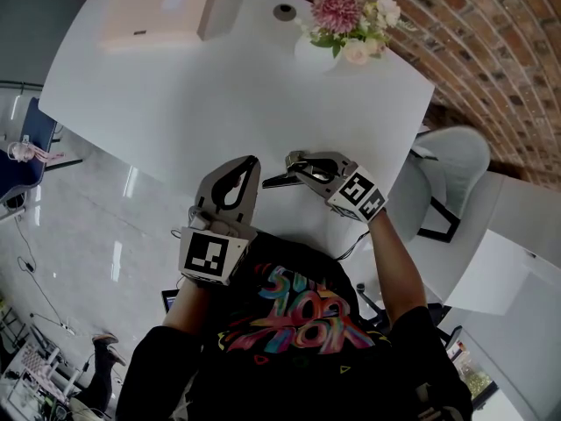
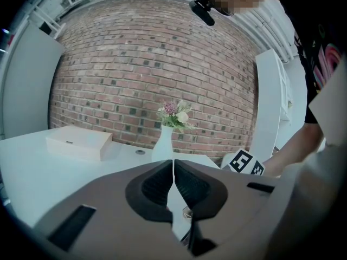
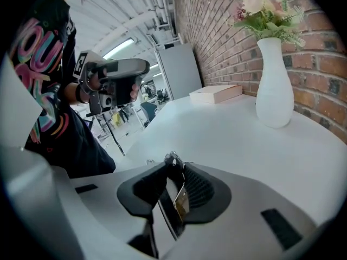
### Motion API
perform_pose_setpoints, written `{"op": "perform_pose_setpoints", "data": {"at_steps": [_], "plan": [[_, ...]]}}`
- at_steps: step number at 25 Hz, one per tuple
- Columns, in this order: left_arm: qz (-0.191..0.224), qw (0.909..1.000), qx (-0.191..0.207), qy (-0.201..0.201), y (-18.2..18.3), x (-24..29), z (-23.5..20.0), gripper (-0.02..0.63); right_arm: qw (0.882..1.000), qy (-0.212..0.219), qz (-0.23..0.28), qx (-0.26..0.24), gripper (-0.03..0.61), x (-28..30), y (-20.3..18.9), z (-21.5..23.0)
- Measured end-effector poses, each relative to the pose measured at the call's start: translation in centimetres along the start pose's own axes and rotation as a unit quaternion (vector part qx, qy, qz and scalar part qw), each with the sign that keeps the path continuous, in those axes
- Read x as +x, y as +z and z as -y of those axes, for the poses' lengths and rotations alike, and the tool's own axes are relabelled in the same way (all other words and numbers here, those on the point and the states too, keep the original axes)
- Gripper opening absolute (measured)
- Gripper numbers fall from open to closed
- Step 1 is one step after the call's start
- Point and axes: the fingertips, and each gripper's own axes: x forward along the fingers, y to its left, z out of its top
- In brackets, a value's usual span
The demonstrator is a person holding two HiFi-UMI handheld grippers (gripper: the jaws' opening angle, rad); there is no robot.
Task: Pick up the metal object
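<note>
Tabletop (image 1: pixel 219 86), white with a rounded far edge, seen from above, and a brick wall (image 1: pixel 478 33) curving behind it. A person in a black shirt with a colourful print stands at the near edge, holding a gripper in each hand. The right gripper (image 1: pixel 291 159) is closed on the metal object (image 3: pixel 180 198), a thin, flat, brassy piece standing on edge between its dark ribbed pads, with a dark end poking out past the tips. Whether the piece touches the tabletop cannot be told. The left gripper (image 1: pixel 254 160) sits just beside the right one, tips near each other, its jaws together with only a hairline slit and nothing between them. Well apart from both, at the far side, stand a white vase (image 3: pixel 275 85) of pink and cream flowers and a flat white box (image 1: pixel 158 7), with a small round cable hole (image 1: pixel 284 11) between them. A white chair (image 1: pixel 458 160) sits off the tabletop's right side
</note>
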Motion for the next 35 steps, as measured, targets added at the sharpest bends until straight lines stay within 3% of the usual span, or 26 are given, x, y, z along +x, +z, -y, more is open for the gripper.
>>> {"op": "perform_pose_setpoints", "data": {"at_steps": [10,24,35], "plan": [[0.007,1.0000,0.001,-0.001,0.4,-0.6,-0.7,0.031,0.999,0.024,0.006,0.023,0.050,0.1,0.9,-1.1],[0.021,0.9997,0.008,-0.012,1.5,-1.8,-1.1,0.031,1.000,-0.007,0.015,0.021,0.046,-0.5,2.2,-1.8],[-0.009,0.9984,0.034,-0.043,1.3,-2.7,-0.4,0.031,0.997,-0.058,0.053,0.023,0.046,-3.1,4.5,-2.8]]}}
